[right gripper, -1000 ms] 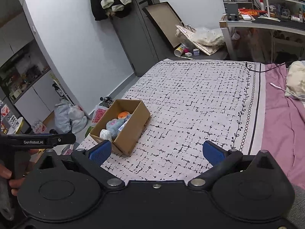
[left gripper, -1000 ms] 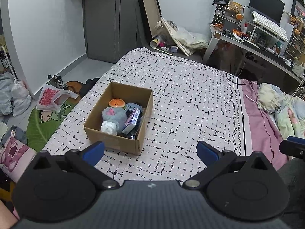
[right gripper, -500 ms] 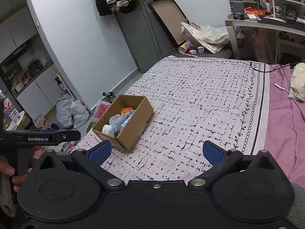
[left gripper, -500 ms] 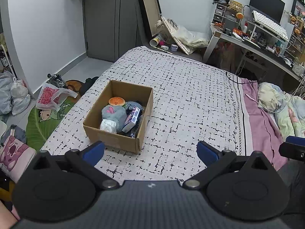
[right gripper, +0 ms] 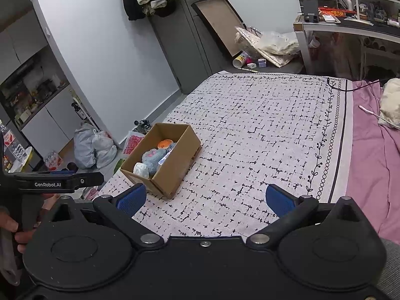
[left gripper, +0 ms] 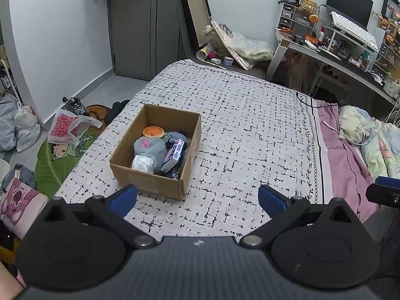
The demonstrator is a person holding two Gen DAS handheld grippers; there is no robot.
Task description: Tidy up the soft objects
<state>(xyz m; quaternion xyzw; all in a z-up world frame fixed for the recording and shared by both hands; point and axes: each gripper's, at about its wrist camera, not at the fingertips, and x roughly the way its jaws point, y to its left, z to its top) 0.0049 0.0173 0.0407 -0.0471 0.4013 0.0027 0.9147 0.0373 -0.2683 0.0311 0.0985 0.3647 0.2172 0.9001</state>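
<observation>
Both views are shifting only slightly against the earlier frames, the cardboard box (left gripper: 155,150) sitting a little lower in the left view. Left tool (left gripper: 197,197) and right tool (right gripper: 205,198) are hovering over the near edge of the bed (left gripper: 250,130), each spread wide and gripping nothing. Inside the box are lying a grey plush (left gripper: 150,147), a burger toy (left gripper: 153,132) and a white bundle (left gripper: 142,163).

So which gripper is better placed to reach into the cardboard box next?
Probably the left gripper: the cardboard box sits just ahead of its open jaws, whereas the open right gripper views it farther off to its left.
</observation>
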